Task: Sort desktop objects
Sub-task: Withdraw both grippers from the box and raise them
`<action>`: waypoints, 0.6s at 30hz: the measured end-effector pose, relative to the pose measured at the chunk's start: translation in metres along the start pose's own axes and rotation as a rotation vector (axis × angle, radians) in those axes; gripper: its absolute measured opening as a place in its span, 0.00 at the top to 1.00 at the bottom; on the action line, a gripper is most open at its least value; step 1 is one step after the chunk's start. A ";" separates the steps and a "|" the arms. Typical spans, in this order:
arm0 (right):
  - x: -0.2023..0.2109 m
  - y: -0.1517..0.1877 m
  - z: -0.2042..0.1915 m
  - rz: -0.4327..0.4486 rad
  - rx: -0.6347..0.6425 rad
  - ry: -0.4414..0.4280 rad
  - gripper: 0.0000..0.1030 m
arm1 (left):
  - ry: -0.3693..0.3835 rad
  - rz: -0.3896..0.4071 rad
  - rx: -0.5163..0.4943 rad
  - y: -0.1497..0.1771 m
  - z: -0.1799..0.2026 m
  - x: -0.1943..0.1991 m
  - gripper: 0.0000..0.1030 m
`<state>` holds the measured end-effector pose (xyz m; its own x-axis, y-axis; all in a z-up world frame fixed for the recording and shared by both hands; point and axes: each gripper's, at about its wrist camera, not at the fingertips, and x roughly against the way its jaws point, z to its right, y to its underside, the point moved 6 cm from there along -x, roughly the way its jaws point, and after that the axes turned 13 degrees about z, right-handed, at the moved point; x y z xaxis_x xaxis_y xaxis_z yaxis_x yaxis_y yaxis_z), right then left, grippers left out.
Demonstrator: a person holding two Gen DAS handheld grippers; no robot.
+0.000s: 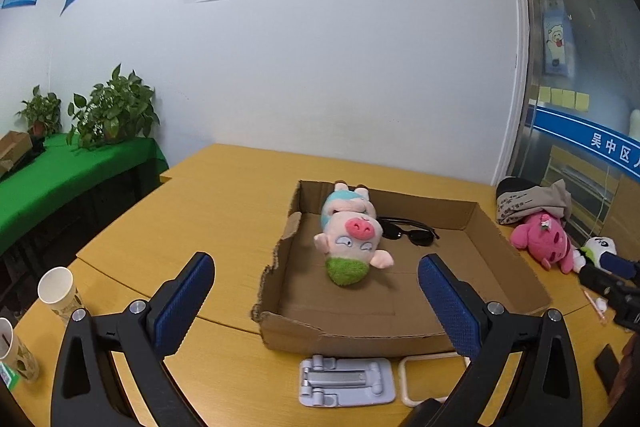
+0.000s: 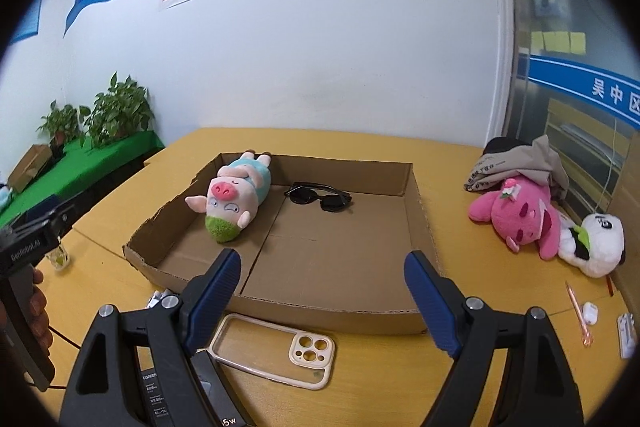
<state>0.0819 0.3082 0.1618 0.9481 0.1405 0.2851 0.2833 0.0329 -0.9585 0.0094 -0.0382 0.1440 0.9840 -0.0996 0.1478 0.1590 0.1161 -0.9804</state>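
A shallow cardboard box (image 1: 480, 227) (image 2: 416, 195) lies on the yellow table. A pig plush (image 1: 350, 235) (image 2: 234, 199) and black sunglasses (image 1: 408, 231) (image 2: 318, 197) lie inside it. My left gripper (image 1: 316, 283) is open and empty, just before the box's near wall. My right gripper (image 2: 322, 277) is open and empty over the box's near edge. A beige phone case (image 2: 276, 347) (image 1: 408, 383) and a grey phone stand (image 1: 346, 381) lie in front of the box. A pink plush (image 2: 516, 215) (image 1: 546, 239) and a panda plush (image 2: 596, 243) (image 1: 600, 249) lie to the right.
Paper cups (image 1: 58, 297) stand at the table's left edge. A cap and cloth (image 2: 512, 159) lie at the back right. A pen (image 2: 576, 311), a small white earbud case (image 2: 590, 313) and a white item (image 2: 626, 335) lie on the right. A dark UGREEN box (image 2: 160, 391) sits under my right gripper.
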 end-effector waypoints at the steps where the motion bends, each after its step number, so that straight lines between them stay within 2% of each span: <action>1: 0.001 0.001 0.004 0.005 -0.014 0.008 0.19 | -0.005 0.002 -0.011 0.003 -0.002 -0.002 0.00; 3: 0.001 0.002 0.010 0.005 -0.038 0.010 0.19 | -0.007 -0.040 -0.034 0.015 -0.005 -0.010 0.00; 6: 0.000 0.009 0.015 -0.022 -0.068 0.004 0.19 | 0.029 -0.122 -0.008 0.034 -0.003 -0.015 0.00; 8: 0.000 0.013 0.016 -0.033 -0.068 0.004 0.19 | 0.023 -0.153 -0.003 0.041 -0.001 -0.014 0.00; 12: 0.005 0.016 0.018 -0.015 -0.054 0.026 0.19 | 0.008 -0.131 -0.058 0.041 0.006 -0.002 0.00; 15: 0.006 0.020 0.017 -0.029 -0.038 0.037 0.19 | 0.020 -0.129 -0.124 0.041 0.011 0.003 0.00; 18: 0.005 0.026 0.017 -0.046 -0.036 0.055 0.19 | -0.003 -0.134 -0.158 0.043 0.009 0.005 0.00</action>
<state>0.0913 0.3267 0.1380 0.9401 0.0848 0.3301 0.3311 0.0027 -0.9436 0.0219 -0.0246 0.1037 0.9552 -0.1004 0.2783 0.2740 -0.0543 -0.9602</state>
